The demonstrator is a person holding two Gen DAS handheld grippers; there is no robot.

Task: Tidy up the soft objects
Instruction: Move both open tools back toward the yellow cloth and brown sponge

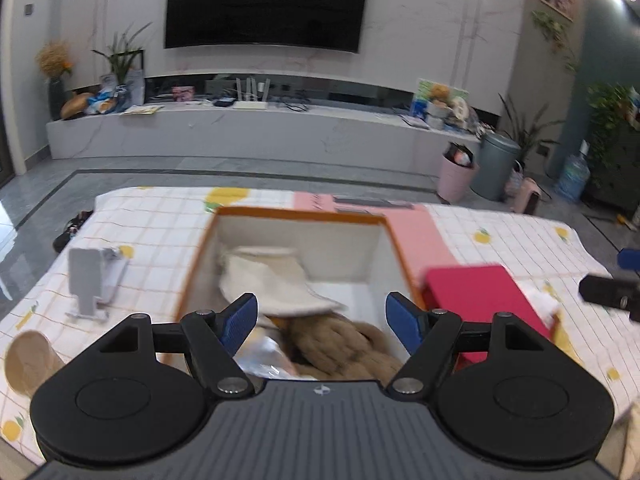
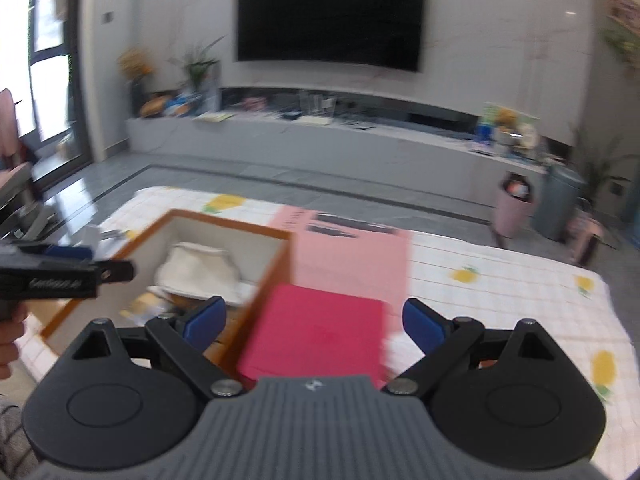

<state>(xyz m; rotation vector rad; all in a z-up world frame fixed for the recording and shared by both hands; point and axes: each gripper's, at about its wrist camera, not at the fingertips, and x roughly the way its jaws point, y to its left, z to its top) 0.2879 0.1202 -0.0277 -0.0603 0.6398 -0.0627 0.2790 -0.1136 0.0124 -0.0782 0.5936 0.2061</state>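
- Soft objects: a cream fabric piece and a tan knitted item lie inside the orange-rimmed box, cream one on top, knit towards the near wall. A shiny wrapped item sits beside the knit; what it is cannot be told.
- Orange-rimmed box: open-topped, white inside, standing on the worktop, which wears a checked cloth with lemon print.
- Left gripper: jaws spread wide, nothing between them, poised over the near end of the box.
- Right gripper: jaws spread wide and empty, hovering above the red box, which stands touching the orange-rimmed box's right side.
- Pink sheet: flat on the cloth behind the red box.
- Grey stand: on the worktop, left of the box, well apart from it.
- Step in hand, as judged: both pairs of jaws look free to fetch the next item or tidy the box's contents. To do it well, descend straight between the box walls and pinch a thick fold of fabric, not a loose edge.
- Edges: the box rim and the red box's near corner are the likely snags; the two grippers are near each other over that shared side.
- Open room: bare cloth to the right of the pink sheet and along the left.
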